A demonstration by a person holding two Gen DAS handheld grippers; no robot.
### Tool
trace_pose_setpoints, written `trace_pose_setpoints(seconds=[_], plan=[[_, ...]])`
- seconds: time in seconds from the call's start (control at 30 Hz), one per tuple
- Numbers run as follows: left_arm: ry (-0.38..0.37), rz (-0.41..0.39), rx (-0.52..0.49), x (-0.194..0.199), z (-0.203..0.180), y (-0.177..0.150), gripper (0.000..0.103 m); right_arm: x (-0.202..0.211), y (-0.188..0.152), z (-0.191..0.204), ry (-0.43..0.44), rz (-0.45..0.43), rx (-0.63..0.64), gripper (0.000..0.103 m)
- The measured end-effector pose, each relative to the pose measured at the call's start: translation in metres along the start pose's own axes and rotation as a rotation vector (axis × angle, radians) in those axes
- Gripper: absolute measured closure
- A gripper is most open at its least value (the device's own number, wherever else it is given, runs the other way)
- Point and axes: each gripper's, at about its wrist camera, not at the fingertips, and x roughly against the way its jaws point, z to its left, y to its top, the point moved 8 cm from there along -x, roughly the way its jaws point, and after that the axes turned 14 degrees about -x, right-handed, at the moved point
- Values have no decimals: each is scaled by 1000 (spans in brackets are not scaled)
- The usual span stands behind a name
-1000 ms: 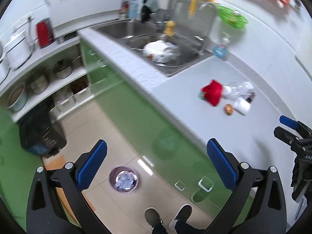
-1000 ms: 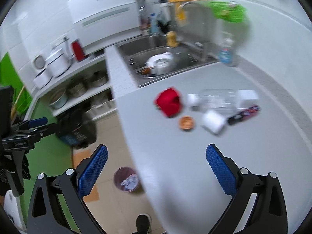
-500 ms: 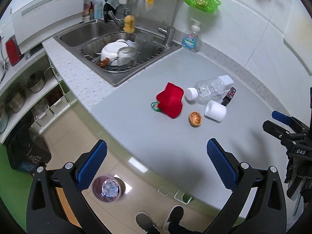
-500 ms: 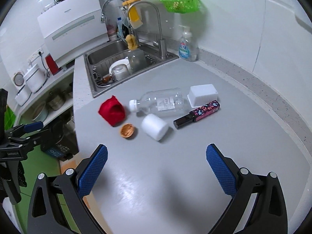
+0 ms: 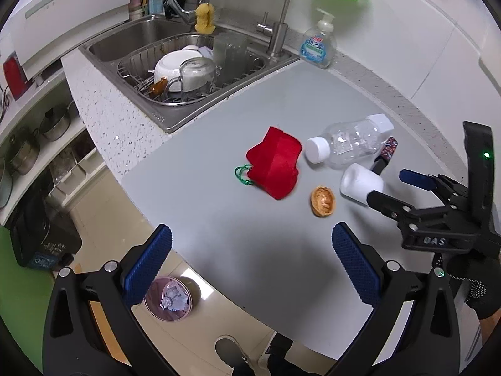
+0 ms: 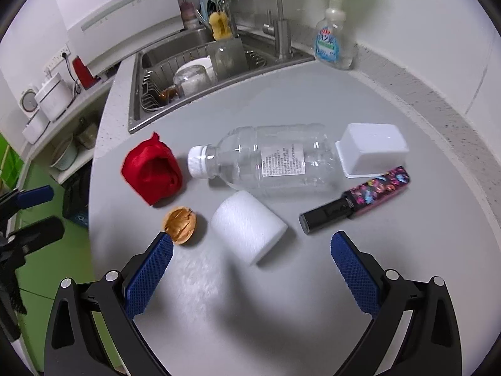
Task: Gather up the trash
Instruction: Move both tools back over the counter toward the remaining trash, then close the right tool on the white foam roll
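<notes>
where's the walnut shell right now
In the right wrist view the walnut shell lies on the grey counter, between the red pouch and white roll.

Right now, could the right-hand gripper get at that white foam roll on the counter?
Probably yes. The right gripper is open and empty, and the white foam roll lies just ahead of its fingertips, with bare counter between. The walnut shell sits beside it, clear of the path.

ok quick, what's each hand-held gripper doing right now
Left hand-held gripper: open, holding nothing.
Right hand-held gripper: open, holding nothing.
</notes>
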Motion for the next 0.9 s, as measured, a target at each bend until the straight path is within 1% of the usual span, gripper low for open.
trace_pose_setpoints(seconds=[0.1,0.13,0.17,0.2,0.23,0.27,0.3,0.33,0.47,0.57,0.9], plan=[[4,10,15,-4,5,-2,3,-11,3,1,3,15,20,7],[5,11,19,-5,6,-3,3,-14,3,2,8,24,26,13],[6,13,25,-6,8,-3,3,-18,3,1,11,36,28,23],[6,14,30,-6,9,-3,3,-22,2,1,8,52,32,28],[6,14,34,-7,10,-2,3,-24,1,0,8,59,34,36],[4,14,37,-7,11,-2,3,-26,0,-1,12,70,33,40],[4,14,38,-8,11,-1,3,-28,-1,-1,24,81,33,40],[3,14,38,-9,10,0,3,-28,-2,0,33,85,39,45],[-6,13,34,-12,6,4,3,-25,-3,1,58,82,35,47],[-14,11,23,-16,1,10,3,-18,-1,-1,65,63,27,48],[-30,19,-24,-45,-9,38,3,24,-1,-29,45,36,-27,48]])
